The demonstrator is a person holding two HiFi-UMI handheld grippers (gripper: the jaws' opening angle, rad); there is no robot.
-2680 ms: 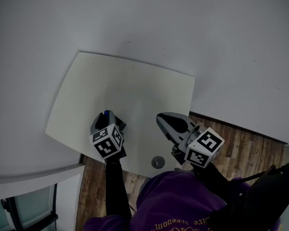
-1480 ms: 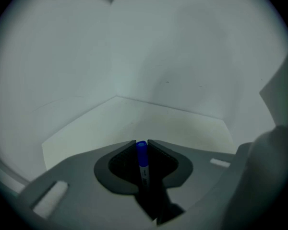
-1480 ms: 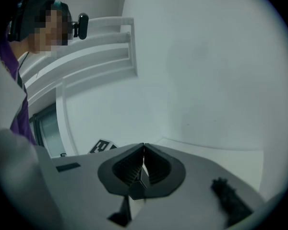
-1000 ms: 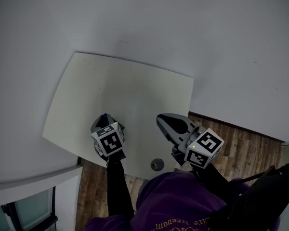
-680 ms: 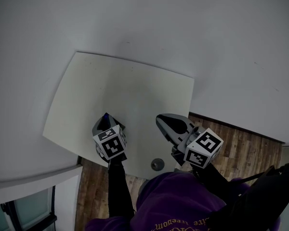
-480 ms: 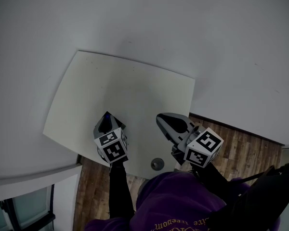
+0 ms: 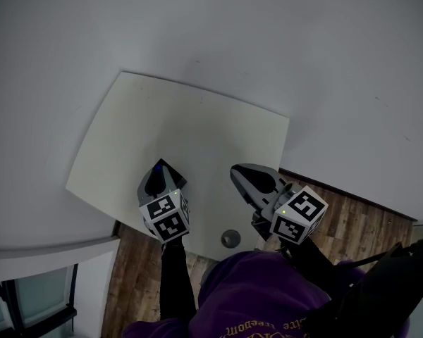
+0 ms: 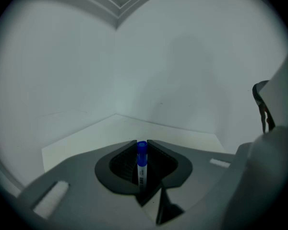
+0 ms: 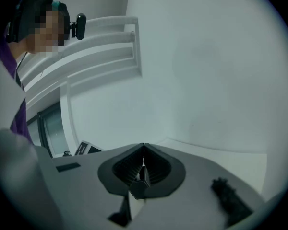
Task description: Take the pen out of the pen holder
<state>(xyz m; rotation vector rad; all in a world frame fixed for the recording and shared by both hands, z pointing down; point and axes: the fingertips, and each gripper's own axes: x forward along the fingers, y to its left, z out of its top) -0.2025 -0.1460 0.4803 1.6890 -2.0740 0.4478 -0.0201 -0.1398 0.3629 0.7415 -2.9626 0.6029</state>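
The pen (image 8: 141, 169), white-barrelled with a blue cap, stands upright pinched between the jaws of the left gripper (image 8: 142, 143), its cap level with the jaw tips, held over the near part of the pale table (image 7: 183, 118). Over at three o'clock from it, well apart, the right gripper (image 9: 144, 148) sits with its jaws pressed together on nothing. Down at about five o'clock from the left gripper, right by the table's near edge, lies a small round grey thing (image 7: 230, 238) that I can't make out, and at twelve o'clock there's just plain wall.
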